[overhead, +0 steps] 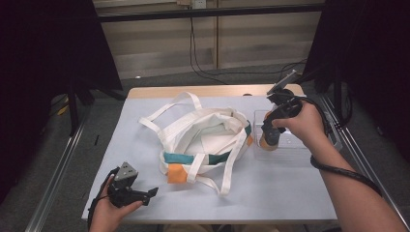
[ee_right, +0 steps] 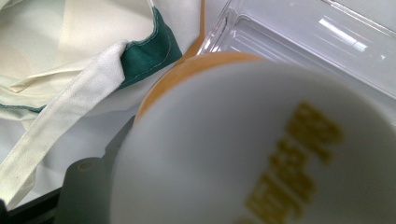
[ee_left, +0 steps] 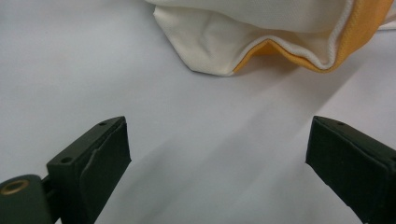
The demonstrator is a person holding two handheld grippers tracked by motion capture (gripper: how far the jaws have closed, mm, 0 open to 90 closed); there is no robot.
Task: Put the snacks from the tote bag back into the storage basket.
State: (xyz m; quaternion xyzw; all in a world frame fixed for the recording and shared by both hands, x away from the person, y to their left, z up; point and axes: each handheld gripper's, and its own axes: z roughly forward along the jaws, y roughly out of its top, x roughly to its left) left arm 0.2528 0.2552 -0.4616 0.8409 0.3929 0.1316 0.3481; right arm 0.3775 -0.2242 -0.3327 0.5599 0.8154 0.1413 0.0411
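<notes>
Right gripper grips a cup; its yellow lettering seems unreadable.

A pale surface with a wooden far edge is set on a grey floor. Black curtains are hung at 9 and 3 o'clock; a slatted wall and loose cables are seen at 12 o'clock.

Left hand sits low at the near edge, holding the left gripper about level, pointing right, jaws wide apart with nothing between. Right forearm reaches in from the near right, hand wrapped round the right gripper, aimed down, jaws clamped.
</notes>
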